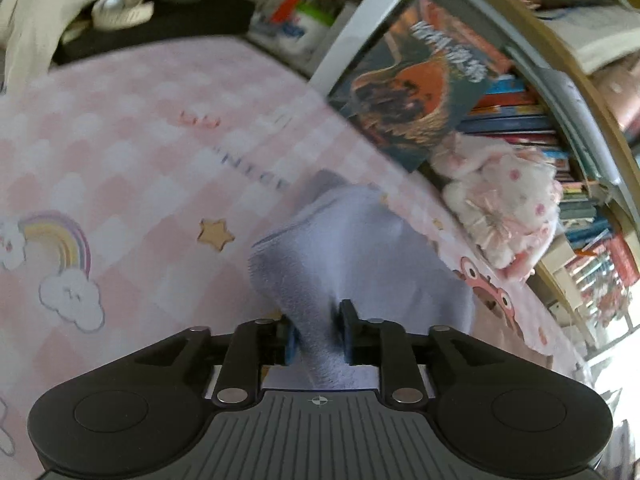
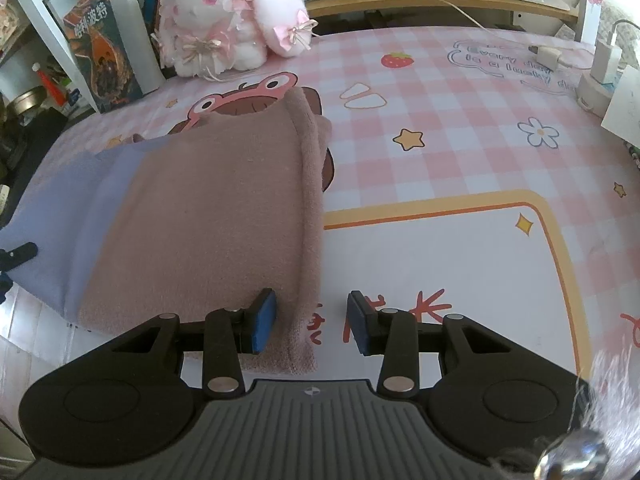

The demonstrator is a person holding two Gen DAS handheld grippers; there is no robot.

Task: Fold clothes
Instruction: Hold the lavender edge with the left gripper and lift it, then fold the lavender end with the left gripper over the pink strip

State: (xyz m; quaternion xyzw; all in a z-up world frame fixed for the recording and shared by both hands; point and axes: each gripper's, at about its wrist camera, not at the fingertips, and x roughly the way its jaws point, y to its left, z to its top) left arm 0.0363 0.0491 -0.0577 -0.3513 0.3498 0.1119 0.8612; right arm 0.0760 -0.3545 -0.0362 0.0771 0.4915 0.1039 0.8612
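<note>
Two cloths lie in front of you on the pink checked table cover (image 2: 460,128), which is the biggest thing in both views and carries printed stars, a rainbow, a frog figure and a yellow-framed white panel. On the left part of this cover, in the right wrist view, you have the brown-pink folded garment (image 2: 216,216); it lies flat, with a thick rolled edge along its right side. Under it and sticking out to the left is the lavender cloth (image 2: 80,220).

Your left gripper (image 1: 318,332) has a bunch of this lavender cloth (image 1: 360,256) between its blue pads; the cloth fills the narrow gap and rises from the cover in front of the fingers, so the jaws are closed on it. That view is blurred.

Your right gripper (image 2: 310,322) stands at the near right corner of the folded garment. Its jaws are partly apart. The left pad touches the rolled edge or stands just beside it, I cannot tell which, and the right pad is over the bare cover, so nothing is pinched.

Behind the cloths, a book with a dark cover (image 2: 100,56) leans on the shelf, and beside it sits a white and pink plush toy (image 2: 228,20). At the far right of the cover stands a white charger (image 2: 604,60) with its cable.
</note>
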